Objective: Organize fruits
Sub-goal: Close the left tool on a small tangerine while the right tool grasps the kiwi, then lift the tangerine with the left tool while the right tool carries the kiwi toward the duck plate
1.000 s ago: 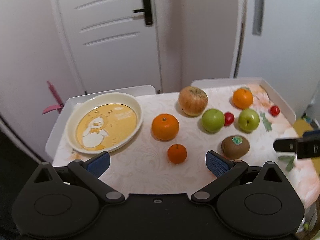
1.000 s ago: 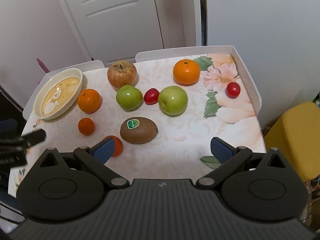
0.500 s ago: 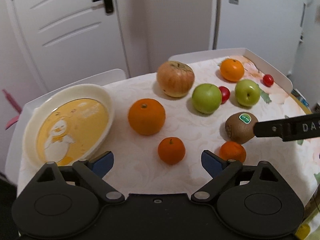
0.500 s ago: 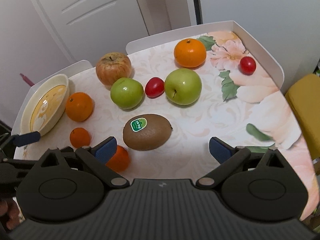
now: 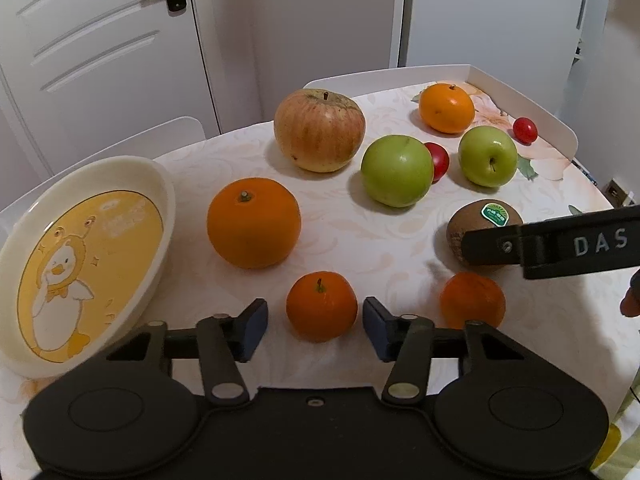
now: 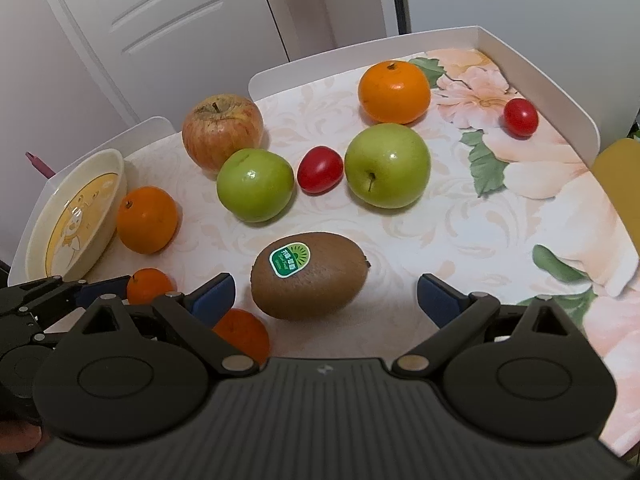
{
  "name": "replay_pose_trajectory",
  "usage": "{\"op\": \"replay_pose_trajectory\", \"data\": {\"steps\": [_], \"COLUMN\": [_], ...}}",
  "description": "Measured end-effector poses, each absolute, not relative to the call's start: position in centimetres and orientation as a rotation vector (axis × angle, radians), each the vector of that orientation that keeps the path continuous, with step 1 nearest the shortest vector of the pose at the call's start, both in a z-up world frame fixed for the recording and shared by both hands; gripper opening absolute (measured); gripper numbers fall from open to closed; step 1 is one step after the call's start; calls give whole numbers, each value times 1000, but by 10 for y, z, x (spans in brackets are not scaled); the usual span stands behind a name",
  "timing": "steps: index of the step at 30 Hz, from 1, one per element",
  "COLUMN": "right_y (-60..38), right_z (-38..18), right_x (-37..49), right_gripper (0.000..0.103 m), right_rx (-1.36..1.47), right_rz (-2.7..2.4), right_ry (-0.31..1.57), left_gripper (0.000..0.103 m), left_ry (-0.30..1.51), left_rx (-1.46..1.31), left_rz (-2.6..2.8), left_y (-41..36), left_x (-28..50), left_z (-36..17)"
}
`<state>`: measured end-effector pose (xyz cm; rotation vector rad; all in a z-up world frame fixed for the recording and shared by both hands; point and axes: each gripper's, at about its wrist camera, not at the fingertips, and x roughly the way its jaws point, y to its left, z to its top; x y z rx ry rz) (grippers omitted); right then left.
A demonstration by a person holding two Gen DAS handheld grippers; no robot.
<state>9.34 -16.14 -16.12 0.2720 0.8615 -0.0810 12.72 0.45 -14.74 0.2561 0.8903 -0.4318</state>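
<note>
My left gripper (image 5: pixel 315 326) is open, its blue pads on either side of a small tangerine (image 5: pixel 321 306) without touching it. My right gripper (image 6: pixel 325 296) is open around a brown kiwi (image 6: pixel 310 275) with a green sticker; the pads stand apart from it. A cream duck plate (image 5: pixel 80 256) lies empty at the left. Also on the table are a large orange (image 5: pixel 253 227), a red-yellow apple (image 5: pixel 319 129), two green apples (image 5: pixel 397 171) (image 5: pixel 487 156), a second small tangerine (image 5: pixel 472 300), another orange (image 5: pixel 446 107) and two red tomatoes (image 6: pixel 320 169) (image 6: pixel 520 117).
The table has a floral cloth and a raised white rim (image 5: pixel 520 92) along the back and right. A white door (image 5: pixel 100 40) and wall stand behind it. A yellow seat (image 6: pixel 620 176) is off the right edge. My right gripper's finger (image 5: pixel 552 242) crosses the left wrist view.
Both grippers have moved forward and down toward the fruit. The left jaws have narrowed around the small tangerine. The right gripper has closed in on the kiwi.
</note>
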Motion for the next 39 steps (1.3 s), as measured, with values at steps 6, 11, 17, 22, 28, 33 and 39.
{"op": "replay_pose_trajectory", "data": {"steps": [6,11,17,22,28,33,39], "right_y": [-157,-152,-143,-138,-138,-136,-120], "right_z": [-165,-165,-165,-164,-157,-142,-119], "right_x": [99,103,103,105,106,105,102], "right_gripper": [103,98,91,84,79,79,79], "right_rx": [248,216,178,127,126,130,109], "right_rz": [-68,-52,-52,-71,-63,-61,-35], "right_ry": [870,870,873,880,878,864,842], "left_gripper": [41,41,41,41,41,41,41], "left_ry": [875,874,871,871,867,856,840], "left_rx": [267,269,276,266,260,237,189], "left_rz": [-444,-440,-435,-424,-400,-371,-330], "left_y": [1,2,5,10,13,20,33], "left_x": [126,124,122,120,115,109,102], "left_z": [-148,-148,-148,-147,-144,-134,-115]}}
